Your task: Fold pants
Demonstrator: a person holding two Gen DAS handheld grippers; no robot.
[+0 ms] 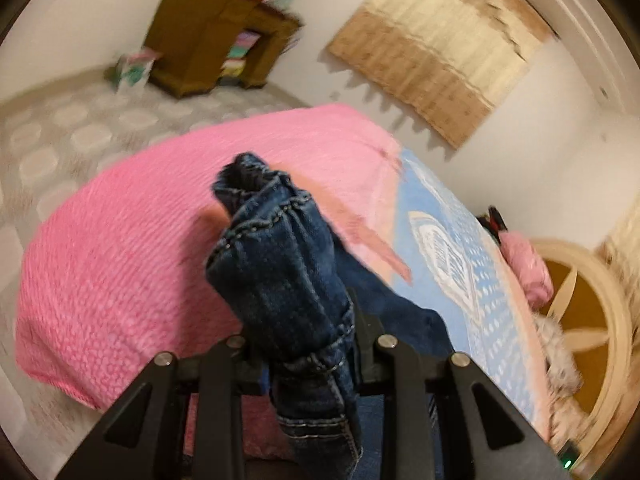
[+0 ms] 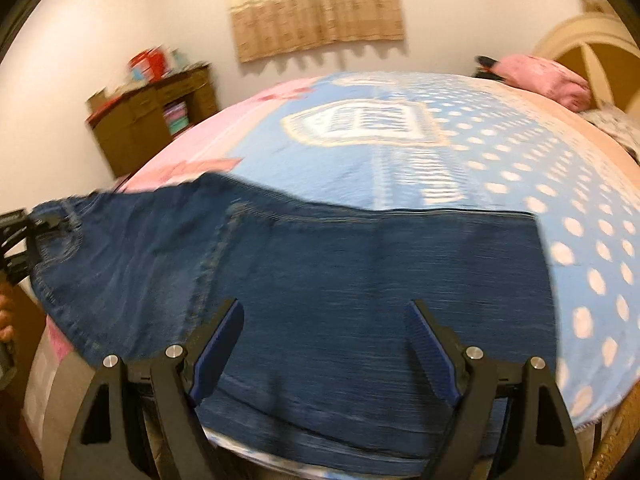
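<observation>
Left hand-held gripper [image 1: 304,344], in its own view, is pinched on a bunched end of the dark denim pants [image 1: 280,264], thick stitched cloth standing up over the pink blanket [image 1: 120,248] of the bed. From the right wrist view, the right hand-held gripper [image 2: 324,344] hangs spread, holding nothing, directly over the pants [image 2: 360,280], which lie flat on the dotted blue bedspread [image 2: 520,152] with their long axis running left to right; the left hand-held gripper [image 2: 16,240] grips their far-left end, so the right one seems nearer the free end.
</observation>
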